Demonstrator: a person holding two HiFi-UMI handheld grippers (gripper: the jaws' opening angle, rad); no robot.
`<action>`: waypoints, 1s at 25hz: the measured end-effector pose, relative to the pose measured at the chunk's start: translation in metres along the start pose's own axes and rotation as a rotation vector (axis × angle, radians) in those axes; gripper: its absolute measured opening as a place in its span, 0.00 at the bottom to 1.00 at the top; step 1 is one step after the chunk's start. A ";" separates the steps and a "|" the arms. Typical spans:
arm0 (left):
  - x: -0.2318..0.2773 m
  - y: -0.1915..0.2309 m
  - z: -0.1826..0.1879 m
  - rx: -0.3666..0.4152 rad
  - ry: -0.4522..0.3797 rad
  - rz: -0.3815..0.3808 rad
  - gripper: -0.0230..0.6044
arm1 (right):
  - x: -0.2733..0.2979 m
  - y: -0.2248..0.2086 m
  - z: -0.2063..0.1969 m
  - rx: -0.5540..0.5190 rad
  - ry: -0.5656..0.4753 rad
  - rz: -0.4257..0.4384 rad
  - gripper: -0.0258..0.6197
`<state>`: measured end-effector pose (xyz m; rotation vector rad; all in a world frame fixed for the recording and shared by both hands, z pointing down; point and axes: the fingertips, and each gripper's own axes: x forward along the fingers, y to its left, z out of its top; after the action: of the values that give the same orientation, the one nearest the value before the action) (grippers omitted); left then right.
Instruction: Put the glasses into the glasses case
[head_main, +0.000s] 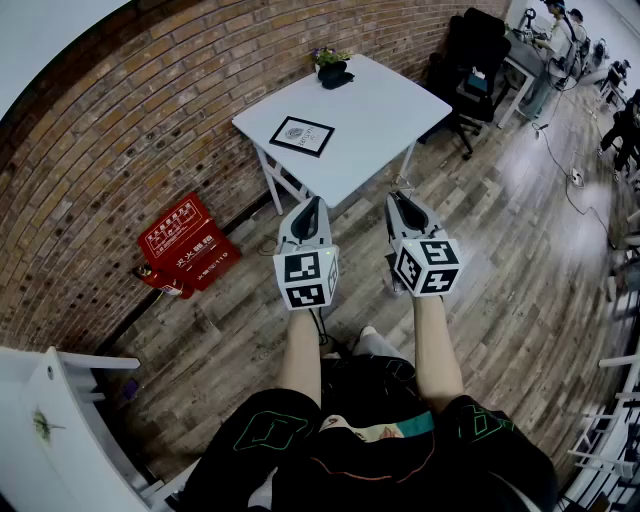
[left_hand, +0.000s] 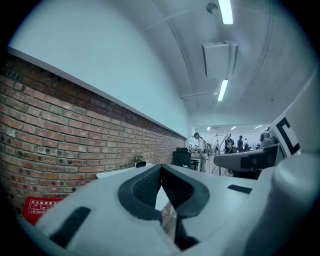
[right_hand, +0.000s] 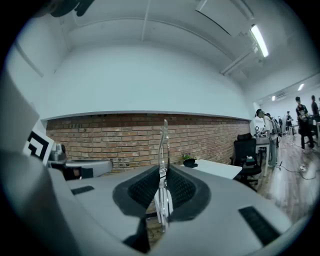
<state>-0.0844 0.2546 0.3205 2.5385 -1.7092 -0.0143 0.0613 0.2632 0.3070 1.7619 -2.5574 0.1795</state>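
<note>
1. Clear plastic is what your right tongs (right_hand: 162, 175) hold. Their jaws are pressed onto a thin, see-through piece that stands upright between them and rises well above their tips. I take it for the glasses (right_hand: 163, 145) seen edge-on, though no lens can be made out.
2. Your left tongs (left_hand: 161, 172) are closed tip to tip, with nothing between them.
3. Judged from that thin clear frame, the glasses will be light, stiff and brittle, and slick against the pads.
   - Squeeze gently and hold them by the frame, at the bridge or near a hinge, never on a lens.
   - Expect the hinged arms to swing if you tilt them.
   - So narrow a hold may let them pivot between the pads.
4. The dark thing at the far corner of the white counter (head_main: 390, 110) looks like the glasses case (head_main: 335, 75).
   - It lies well ahead of both tongs, just beside a small plant (head_main: 325, 55).
   - I cannot tell whether it lies open or closed.
5. Counted:
   - Two tongs.
   - One pair of glasses, one case and one counter.
   - One plant.
   - One framed marker sheet (head_main: 302, 135), on the counter nearer your tongs than the case is.
   - One red box (head_main: 188, 245), on the floor off to the left of your left tongs.
</note>
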 end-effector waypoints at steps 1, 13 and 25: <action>0.000 -0.001 0.000 -0.001 -0.001 -0.002 0.05 | 0.000 0.000 0.000 -0.001 0.000 0.002 0.11; 0.008 0.001 0.001 -0.018 -0.006 -0.010 0.05 | 0.005 -0.003 0.007 -0.029 -0.012 -0.017 0.12; 0.030 -0.006 0.000 -0.049 -0.012 -0.043 0.05 | 0.007 -0.025 0.013 -0.016 -0.015 -0.049 0.12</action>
<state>-0.0679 0.2289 0.3208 2.5445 -1.6371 -0.0741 0.0830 0.2463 0.2968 1.8254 -2.5156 0.1444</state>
